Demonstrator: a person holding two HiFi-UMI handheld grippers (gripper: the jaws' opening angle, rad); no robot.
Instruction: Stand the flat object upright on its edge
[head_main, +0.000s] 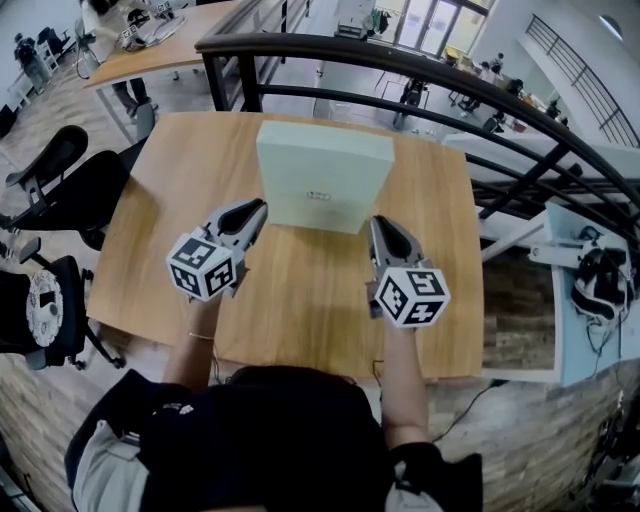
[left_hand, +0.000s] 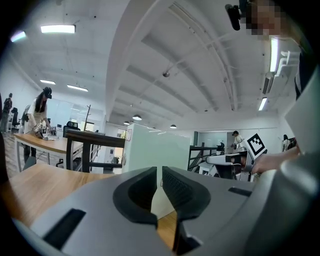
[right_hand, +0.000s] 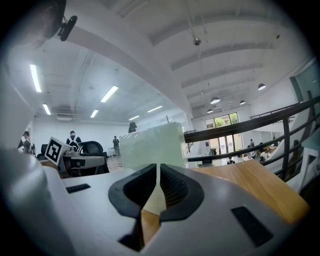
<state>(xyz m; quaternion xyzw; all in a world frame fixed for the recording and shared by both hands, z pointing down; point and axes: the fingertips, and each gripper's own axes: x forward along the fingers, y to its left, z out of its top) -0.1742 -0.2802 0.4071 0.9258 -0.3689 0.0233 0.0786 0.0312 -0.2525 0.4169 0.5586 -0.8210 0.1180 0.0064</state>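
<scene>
At the bottom of the head view, a person (head_main: 250, 440) in a dark top is seen from above, with both forearms stretched up the frame over a wooden surface (head_main: 300, 310).

The left hand-held gripper (head_main: 258, 208) is held left of centre and the right hand-held gripper (head_main: 377, 222) right of centre. Each is nearly level and points toward the top of the frame. A black-and-white marker cube (head_main: 205, 265) is carried at the near end of each.

In the left gripper view, the jaws of the left hand-held gripper are pressed together with nothing pinched between them. In the right gripper view, the jaws of the right hand-held gripper are likewise pressed together and empty.

Just beyond the two jaw tips, at the centre of the head view, a pale green flat box (head_main: 322, 175) is seen standing upright on its edge on the surface. A small label is shown low on its near face. The left tip lies just beside the box's lower left corner and the right tip just beside its lower right corner. Whether either touches the box cannot be told.

Farther off, a black railing (head_main: 420, 70) is seen curving across the top of the frame behind the surface. Black office chairs (head_main: 60, 190) are seen at the left edge.
</scene>
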